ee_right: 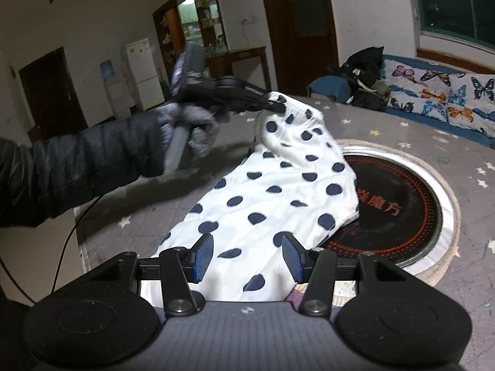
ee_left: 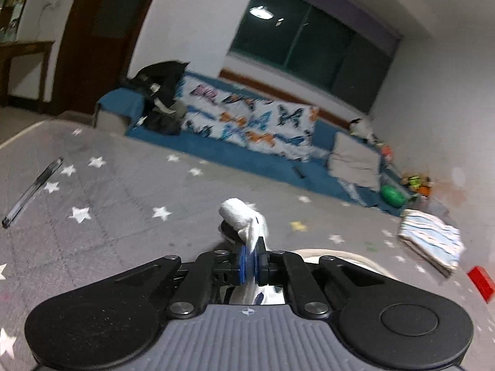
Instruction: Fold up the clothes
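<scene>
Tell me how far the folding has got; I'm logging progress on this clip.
Early. Done: one striped cloth already lies folded on the star-print table cover. In hand: the left gripper is shut on an edge of the polka-dot garment, lifting it, the rest draped over the round burner. The right gripper is open over its near end. Left: no neat fold shows in this garment yet.
</scene>
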The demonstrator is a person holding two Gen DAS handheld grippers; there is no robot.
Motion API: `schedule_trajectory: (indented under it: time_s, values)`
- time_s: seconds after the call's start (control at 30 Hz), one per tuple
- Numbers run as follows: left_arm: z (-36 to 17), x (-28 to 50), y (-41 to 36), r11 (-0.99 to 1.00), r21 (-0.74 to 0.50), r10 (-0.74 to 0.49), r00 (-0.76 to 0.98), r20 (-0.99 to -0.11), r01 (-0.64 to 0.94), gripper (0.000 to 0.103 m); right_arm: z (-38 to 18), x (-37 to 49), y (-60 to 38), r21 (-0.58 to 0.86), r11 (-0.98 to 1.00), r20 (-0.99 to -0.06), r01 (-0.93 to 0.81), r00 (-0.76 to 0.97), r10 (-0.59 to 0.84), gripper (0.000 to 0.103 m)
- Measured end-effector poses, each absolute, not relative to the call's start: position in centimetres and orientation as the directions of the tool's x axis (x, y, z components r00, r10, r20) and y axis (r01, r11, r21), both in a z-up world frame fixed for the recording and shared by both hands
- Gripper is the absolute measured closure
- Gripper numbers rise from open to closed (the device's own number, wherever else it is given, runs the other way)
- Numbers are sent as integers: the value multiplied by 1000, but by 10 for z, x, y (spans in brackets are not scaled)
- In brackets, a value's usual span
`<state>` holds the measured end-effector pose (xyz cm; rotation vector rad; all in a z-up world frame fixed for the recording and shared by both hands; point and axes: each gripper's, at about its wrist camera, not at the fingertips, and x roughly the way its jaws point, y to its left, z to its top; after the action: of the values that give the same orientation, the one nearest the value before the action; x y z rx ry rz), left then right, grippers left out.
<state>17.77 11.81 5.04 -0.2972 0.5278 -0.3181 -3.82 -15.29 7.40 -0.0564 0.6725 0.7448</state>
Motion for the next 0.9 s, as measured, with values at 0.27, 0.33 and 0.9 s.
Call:
schedule_trajectory:
  time_s: [0.27, 0.33, 0.9]
  values:
    - [82, 111, 103, 870, -365, -460, 811, -360, 331, 98, 83, -47, -167, 195, 783, -539, -591, 602, 589, 53]
    - [88, 93, 99, 858, -364, -485, 807, -338, 363, 98, 85, -49, -171, 200, 793, -530, -575, 617, 581, 53]
    - [55, -92, 60, 689, -240, -719, 602, -346, 684, 97, 86, -70, -211, 298, 843, -494, -447, 684, 537, 53]
